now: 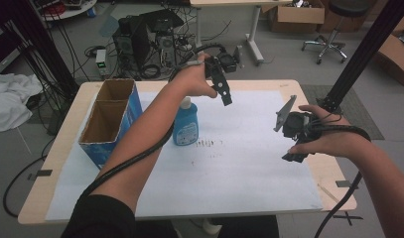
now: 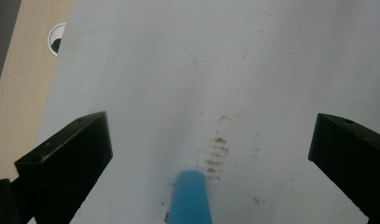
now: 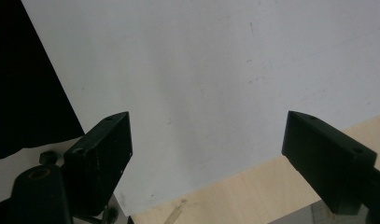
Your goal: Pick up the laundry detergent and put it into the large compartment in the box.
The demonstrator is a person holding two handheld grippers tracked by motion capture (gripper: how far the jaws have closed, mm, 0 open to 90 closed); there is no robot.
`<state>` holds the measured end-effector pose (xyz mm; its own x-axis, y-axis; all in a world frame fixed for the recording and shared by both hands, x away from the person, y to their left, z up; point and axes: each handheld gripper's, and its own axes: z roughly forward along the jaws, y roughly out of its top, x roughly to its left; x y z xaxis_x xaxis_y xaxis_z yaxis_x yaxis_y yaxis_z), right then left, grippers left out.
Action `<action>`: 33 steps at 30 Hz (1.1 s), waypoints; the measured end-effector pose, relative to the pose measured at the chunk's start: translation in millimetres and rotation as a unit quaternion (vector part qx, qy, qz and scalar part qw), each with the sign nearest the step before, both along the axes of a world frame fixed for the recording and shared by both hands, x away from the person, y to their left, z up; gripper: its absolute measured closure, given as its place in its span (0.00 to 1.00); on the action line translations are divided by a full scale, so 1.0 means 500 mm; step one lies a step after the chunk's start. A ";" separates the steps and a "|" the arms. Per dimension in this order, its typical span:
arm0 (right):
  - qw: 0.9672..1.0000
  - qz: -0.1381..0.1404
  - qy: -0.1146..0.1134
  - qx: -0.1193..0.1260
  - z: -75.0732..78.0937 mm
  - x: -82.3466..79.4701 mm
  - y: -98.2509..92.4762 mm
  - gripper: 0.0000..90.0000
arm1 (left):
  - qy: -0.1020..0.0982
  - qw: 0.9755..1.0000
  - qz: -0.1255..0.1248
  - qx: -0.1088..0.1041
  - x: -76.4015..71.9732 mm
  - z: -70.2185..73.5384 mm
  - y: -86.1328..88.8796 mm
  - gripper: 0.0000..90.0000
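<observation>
A blue bottle with a white cap stands upright on the white sheet covering the surface, left of centre in the high view, just right of the open cardboard box. Its label faces the camera. In the left gripper view its blue top pokes up at the bottom edge.

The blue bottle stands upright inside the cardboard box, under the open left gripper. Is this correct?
Not fully. The blue bottle stands upright on the white paper, beside the cardboard box, not inside; the high view shows it. The left gripper above it is open.
</observation>
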<state>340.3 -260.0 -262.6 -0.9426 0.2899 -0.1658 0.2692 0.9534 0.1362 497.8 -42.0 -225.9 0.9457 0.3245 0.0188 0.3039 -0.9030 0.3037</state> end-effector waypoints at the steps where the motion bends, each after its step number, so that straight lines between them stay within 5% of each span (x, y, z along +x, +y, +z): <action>1: 1.000 0.001 0.000 -0.002 0.000 0.000 -0.001 0.18 | -0.001 1.000 -0.002 0.002 0.000 0.001 0.000 0.00; 11: 1.000 0.007 -0.003 0.005 0.002 0.006 0.002 0.18 | -0.011 1.000 0.003 -0.004 -0.011 0.034 0.029 0.00; 19: 1.000 0.008 -0.003 0.005 0.000 0.005 0.006 0.18 | -0.017 1.000 0.020 -0.015 -0.026 0.067 0.096 0.00; 33: 1.000 0.020 -0.007 0.010 0.004 -0.002 0.033 0.18 | -0.004 0.999 0.034 -0.008 -0.058 0.049 0.174 0.00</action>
<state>339.4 -243.7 -260.8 -0.9510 0.2552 -0.1743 0.2285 0.9604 0.1596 468.9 44.8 -201.3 0.9215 0.3878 0.0214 0.3610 -0.8755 0.3211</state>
